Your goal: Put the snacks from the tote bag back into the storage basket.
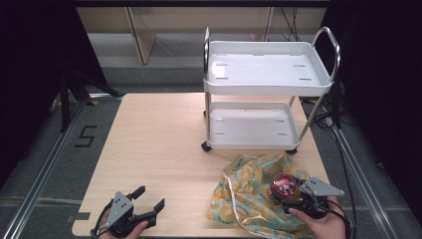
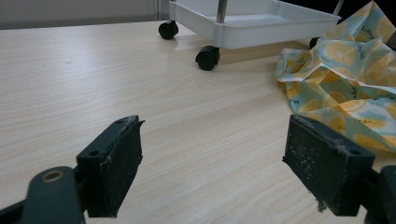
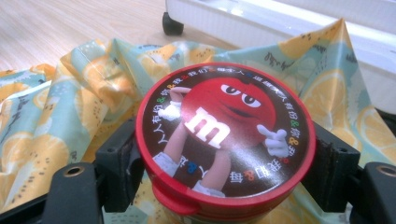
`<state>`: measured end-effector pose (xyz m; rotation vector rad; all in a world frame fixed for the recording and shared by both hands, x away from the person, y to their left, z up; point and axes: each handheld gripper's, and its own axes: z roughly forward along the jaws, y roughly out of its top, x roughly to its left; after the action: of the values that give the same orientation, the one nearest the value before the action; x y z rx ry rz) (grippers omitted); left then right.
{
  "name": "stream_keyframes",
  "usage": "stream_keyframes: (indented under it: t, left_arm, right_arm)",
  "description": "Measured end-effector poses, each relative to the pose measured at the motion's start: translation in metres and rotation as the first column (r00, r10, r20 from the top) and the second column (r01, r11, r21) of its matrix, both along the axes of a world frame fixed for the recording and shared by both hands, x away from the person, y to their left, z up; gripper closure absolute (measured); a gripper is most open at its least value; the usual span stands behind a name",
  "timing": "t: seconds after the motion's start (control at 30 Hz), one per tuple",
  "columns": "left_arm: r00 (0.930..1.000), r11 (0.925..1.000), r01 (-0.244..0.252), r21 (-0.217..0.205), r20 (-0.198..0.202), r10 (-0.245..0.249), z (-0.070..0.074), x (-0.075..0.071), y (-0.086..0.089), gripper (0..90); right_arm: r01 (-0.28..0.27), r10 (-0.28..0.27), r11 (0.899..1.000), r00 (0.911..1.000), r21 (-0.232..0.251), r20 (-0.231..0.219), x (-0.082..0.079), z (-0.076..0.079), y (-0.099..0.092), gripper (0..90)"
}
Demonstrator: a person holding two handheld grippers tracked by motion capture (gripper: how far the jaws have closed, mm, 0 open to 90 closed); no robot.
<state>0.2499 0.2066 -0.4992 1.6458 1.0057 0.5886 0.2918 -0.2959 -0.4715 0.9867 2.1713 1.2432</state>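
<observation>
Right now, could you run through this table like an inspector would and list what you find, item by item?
Surface: pale wood table, bare on its left half.
Job's things: round tub with a red lid, clamped in the right gripper above the cloth; white two-shelf cart on black wheels at the table's far right, both shelves bare.
Clutter: crumpled lemon-print cloth near the front right edge.
Grippers: left gripper open, holding nothing, low over the front left; right gripper shut on the tub.
Cables: black cable by the right hand; more cables on the floor behind the cart.
Surroundings: grey floor with a marked 5, metal rails, dark curtains.
</observation>
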Motion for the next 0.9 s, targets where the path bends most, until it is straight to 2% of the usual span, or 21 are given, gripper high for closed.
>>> stream_keyframes:
  t: [0.03,0.07,0.1,0.13,0.2,0.23,0.3,0.33,0.4,0.43,0.5,0.57,0.63,0.67,0.7,0.73,0.77,0.87,0.9]
  left_arm:
    - [1.0000,1.0000,-0.001,-0.003,-0.002,0.001,0.000,0.000,0.000,18.5]
    - [1.0000,1.0000,0.001,0.002,0.000,-0.001,0.000,0.000,0.000,18.5]
    - [1.0000,1.0000,0.000,0.001,0.000,0.000,0.000,0.000,0.000,18.5]
    - [1.0000,1.0000,0.000,-0.004,0.000,0.000,0.000,0.000,0.000,18.5]
    - [1.0000,1.0000,0.004,-0.002,0.004,-0.004,0.000,0.000,0.000,18.5]
    - [1.0000,1.0000,0.005,-0.003,0.004,-0.005,0.000,0.000,0.000,18.5]
    - [1.0000,1.0000,0.002,0.003,0.000,-0.002,0.000,0.000,0.000,18.5]
    - [1.0000,1.0000,0.002,0.003,0.000,-0.002,0.000,0.000,0.000,18.5]
    - [1.0000,1.0000,0.006,0.002,0.002,-0.006,0.000,0.000,0.000,18.5]
    - [1.0000,1.0000,0.004,0.005,0.002,-0.004,0.000,0.000,0.000,18.5]
    - [1.0000,1.0000,0.007,0.000,0.006,-0.007,0.000,0.000,0.000,18.5]
    - [1.0000,1.0000,0.003,-0.006,0.004,-0.003,0.000,0.000,0.000,18.5]
    - [1.0000,1.0000,0.001,-0.005,0.005,-0.001,0.000,0.000,0.000,18.5]
    - [1.0000,1.0000,0.001,-0.006,0.005,-0.001,0.000,0.000,0.000,18.5]
    - [1.0000,1.0000,0.001,-0.007,0.005,-0.001,0.000,0.000,0.000,18.5]
    - [1.0000,1.0000,0.001,-0.007,0.005,-0.001,0.000,0.000,0.000,18.5]
    - [1.0000,1.0000,0.001,-0.006,0.005,-0.001,0.000,0.000,0.000,18.5]
    - [1.0000,1.0000,0.003,-0.008,0.009,-0.002,0.000,0.000,0.000,18.5]
    - [1.0000,1.0000,0.002,-0.007,0.010,-0.002,0.000,0.000,0.000,18.5]
  right_arm:
    - [-0.004,0.004,1.000,0.9999,-0.004,0.014,0.001,0.001,0.000,26.4]
    - [0.009,-0.009,1.000,0.9999,0.014,-0.006,-0.001,0.001,0.002,26.4]
    - [-0.007,0.007,1.000,1.0000,0.005,-0.001,0.000,0.002,0.002,26.4]
    - [0.016,-0.016,1.000,0.9996,0.024,-0.024,-0.002,0.003,0.004,26.5]
    - [0.005,-0.005,1.000,0.9997,0.004,0.023,0.001,0.004,0.003,26.4]
    - [0.017,-0.017,1.000,0.9998,0.015,-0.005,-0.001,0.004,0.005,26.4]
    - [0.014,-0.014,1.000,0.9999,0.013,0.007,0.001,0.004,0.006,26.4]
    - [0.018,-0.017,1.000,0.9998,0.018,-0.007,0.000,0.005,0.007,26.4]
    - [0.005,-0.005,1.000,0.9998,-0.002,0.020,0.003,0.005,0.007,26.4]
    - [0.015,-0.015,1.000,0.9999,0.013,-0.002,0.001,0.005,0.009,26.4]
    - [0.000,0.000,1.000,0.9998,0.001,0.020,0.004,0.005,0.009,26.4]
    - [0.009,-0.009,1.000,0.9999,0.022,0.008,0.003,0.006,0.012,26.4]
    - [0.019,-0.019,1.000,0.9998,0.012,-0.001,0.002,0.006,0.013,26.4]
    - [0.007,-0.006,1.000,0.9996,-0.003,0.026,0.005,0.006,0.012,26.4]
    - [0.008,-0.008,1.000,0.9995,-0.004,0.030,0.005,0.006,0.012,26.4]
    - [0.019,-0.019,1.000,0.9998,0.023,-0.006,0.003,0.006,0.015,26.4]
    - [-0.002,0.002,1.000,0.9996,0.006,0.028,0.006,0.006,0.014,26.4]
    - [0.006,-0.006,1.000,0.9997,0.007,0.024,0.006,0.006,0.014,26.4]
    - [0.024,-0.025,1.000,0.9997,0.012,0.001,0.004,0.007,0.016,26.4]
